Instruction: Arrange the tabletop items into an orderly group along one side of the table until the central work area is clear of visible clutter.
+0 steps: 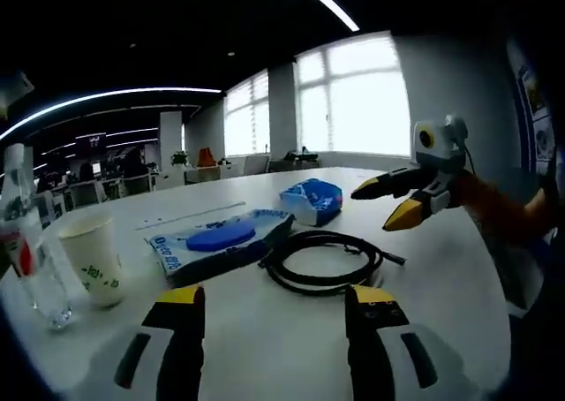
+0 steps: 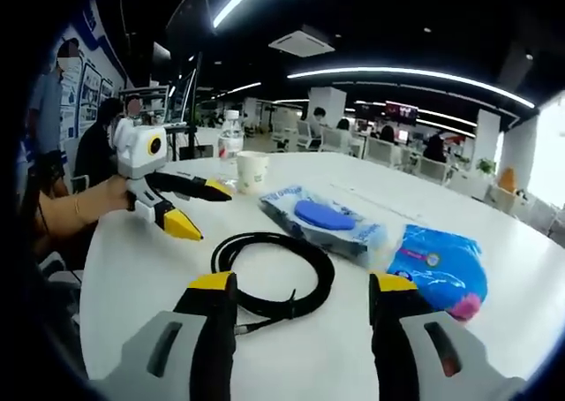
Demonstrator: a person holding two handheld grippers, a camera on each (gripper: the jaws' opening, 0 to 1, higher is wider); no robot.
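Centrally placed on the white table (image 1: 459, 277): coiled black cable (image 2: 274, 273), floppy and light, best pinched across the bundled loop. Left gripper (image 1: 274, 344) and right gripper (image 2: 300, 330) both spread apart, holding nothing. Nearby: wipes pack (image 2: 327, 220), blue pouch (image 2: 441, 268), paper cup (image 1: 93, 260), water bottle (image 1: 26, 242).

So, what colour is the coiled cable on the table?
Black. The coiled cable shows best in the right gripper view, on the white table.

On the desk (image 1: 265, 330): one coiled black cable (image 1: 324, 261), one paper cup (image 1: 93, 260), one water bottle (image 1: 26, 242). Two blue packets: a flat one (image 1: 221, 239), a crumpled one (image 1: 312, 200).
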